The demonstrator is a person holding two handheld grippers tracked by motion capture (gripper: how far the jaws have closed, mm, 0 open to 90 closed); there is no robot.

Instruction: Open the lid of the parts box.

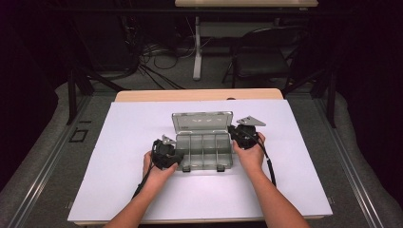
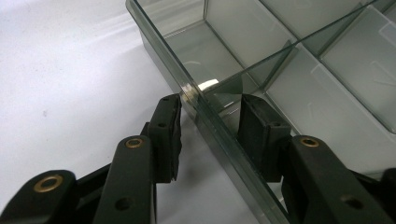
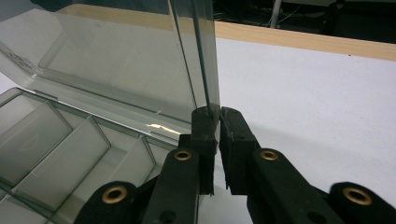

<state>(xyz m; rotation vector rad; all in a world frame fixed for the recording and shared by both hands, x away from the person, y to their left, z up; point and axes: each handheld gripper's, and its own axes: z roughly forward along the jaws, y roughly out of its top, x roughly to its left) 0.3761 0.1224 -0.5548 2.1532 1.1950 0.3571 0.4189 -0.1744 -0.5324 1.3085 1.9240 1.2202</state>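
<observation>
Clear box (image 1: 203, 151) at frame centre, lid (image 3: 140, 70) up. Left gripper (image 2: 210, 112) straddling the wall, not clenched. Right gripper (image 3: 218, 122) pinching lid edge. Probably light, stiff, slippery; best held by walls.

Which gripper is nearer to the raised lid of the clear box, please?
Right. The right gripper is pinching the lid at its edge; the left gripper straddles the box's side wall, away from the lid.

The clear box (image 2: 299, 70) runs past the left gripper view's top and right edges.
</observation>
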